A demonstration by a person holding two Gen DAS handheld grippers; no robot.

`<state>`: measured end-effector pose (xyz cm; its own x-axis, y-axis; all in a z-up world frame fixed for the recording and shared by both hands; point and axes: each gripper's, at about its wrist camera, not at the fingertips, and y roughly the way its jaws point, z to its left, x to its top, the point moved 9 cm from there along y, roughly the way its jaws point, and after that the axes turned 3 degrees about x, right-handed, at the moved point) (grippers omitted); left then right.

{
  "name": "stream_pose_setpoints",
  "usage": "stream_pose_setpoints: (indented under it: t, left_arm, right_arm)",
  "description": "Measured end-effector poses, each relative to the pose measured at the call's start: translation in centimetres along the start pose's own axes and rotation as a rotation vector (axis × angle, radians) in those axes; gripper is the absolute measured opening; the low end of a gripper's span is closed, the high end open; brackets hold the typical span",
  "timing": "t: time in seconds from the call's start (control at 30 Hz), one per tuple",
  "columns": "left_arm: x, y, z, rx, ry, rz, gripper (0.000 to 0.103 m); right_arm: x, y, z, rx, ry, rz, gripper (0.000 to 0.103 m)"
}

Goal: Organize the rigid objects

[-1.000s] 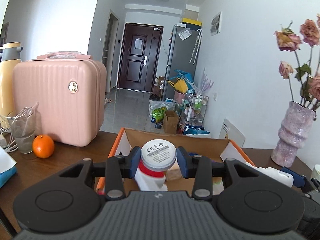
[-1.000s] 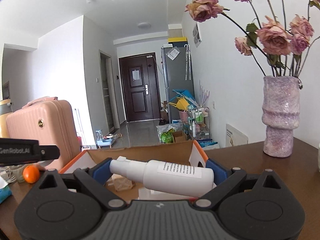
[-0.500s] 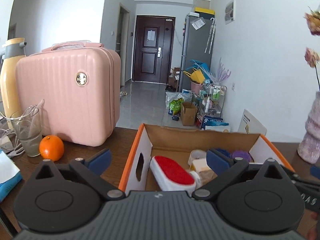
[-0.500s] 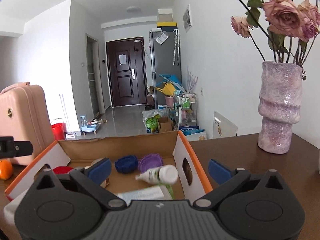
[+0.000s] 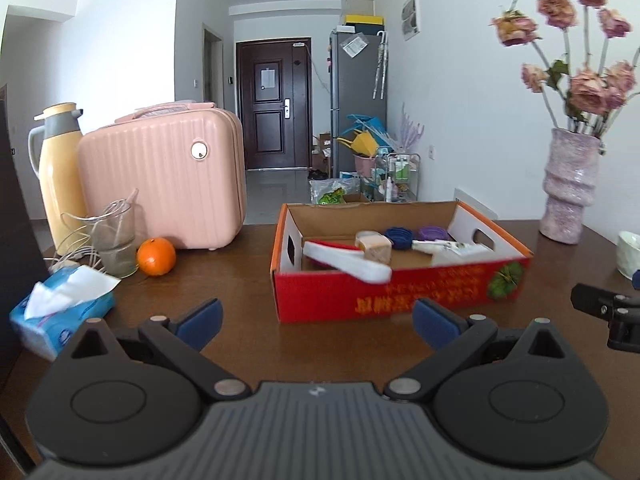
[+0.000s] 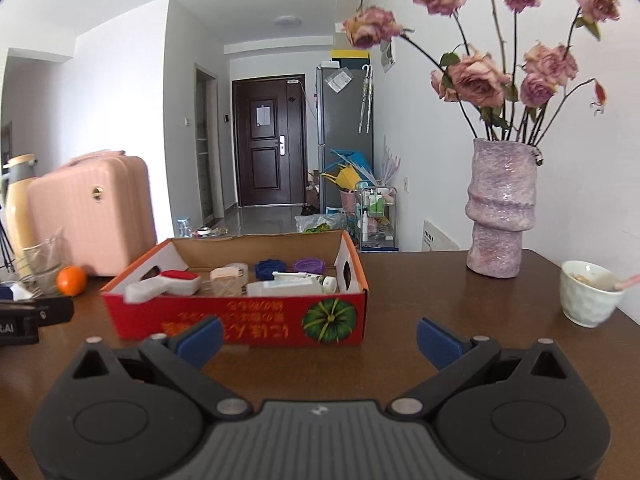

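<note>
Both the left gripper and right gripper hold their jaws spread and empty above bare brown desk. The cardboard box of rigid objects sits mid-desk, vase near the far right corner, hallway beyond.

Red cardboard box (open-topped) on the table, white scraper inside

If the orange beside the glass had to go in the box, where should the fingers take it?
Across its middle, from above. The orange is round and sits on the table, with the glass close at its left and the suitcase behind, so only the top is open.
</note>
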<state>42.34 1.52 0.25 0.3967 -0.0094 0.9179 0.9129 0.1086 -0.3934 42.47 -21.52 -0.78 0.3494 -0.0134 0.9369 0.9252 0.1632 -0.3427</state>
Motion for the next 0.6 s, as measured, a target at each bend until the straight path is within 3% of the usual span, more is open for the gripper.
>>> stream_pose_setpoints:
  t: [0.27, 0.6]
  left_arm:
    - [-4.3, -10.0, 0.7, -0.010, -0.008, -0.056, 0.103]
    - [-9.1, -16.4, 0.6, -0.027, 0.020, -0.062, 0.103]
  right_arm:
    - [-3.6, -10.2, 1.4, 0.050, -0.002, -0.032, 0.103]
    - [-7.0, -17.4, 1.8, 0.043, -0.012, -0.047, 0.103]
